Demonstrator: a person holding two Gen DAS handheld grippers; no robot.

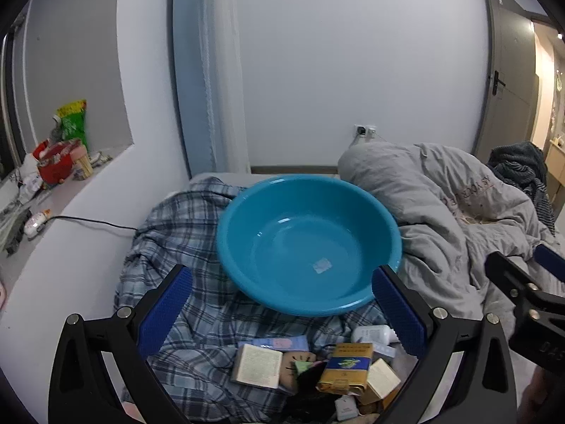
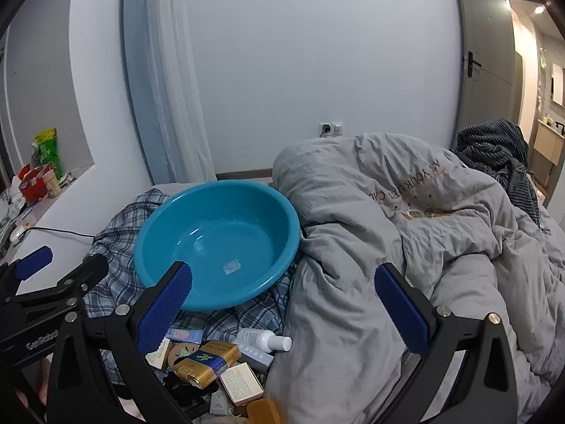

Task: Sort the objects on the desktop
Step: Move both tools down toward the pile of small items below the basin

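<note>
Sorting is not yet under way: the blue basin [image 1: 310, 243] is sitting empty, and every small item is still lying in the pile [image 1: 317, 371] at the near edge of the bed. The left gripper [image 1: 282, 314] is hanging above that pile with its jaws spread fully and nothing between them; the gold box [image 1: 348, 367] and the white printed box [image 1: 257, 365] are lying just below and between its blue pads. The right gripper [image 2: 286, 314] is likewise standing wide open and holding nothing, and the pile is lying toward its left finger, with the white bottle [image 2: 263, 340] near the middle of its span. Some darker items in the pile are too dim to identify. Farther off, the basin is resting tilted on the plaid cloth [image 1: 176, 233], touching the grey quilt [image 2: 406, 247] to its right. All items remain to be moved.
</note>
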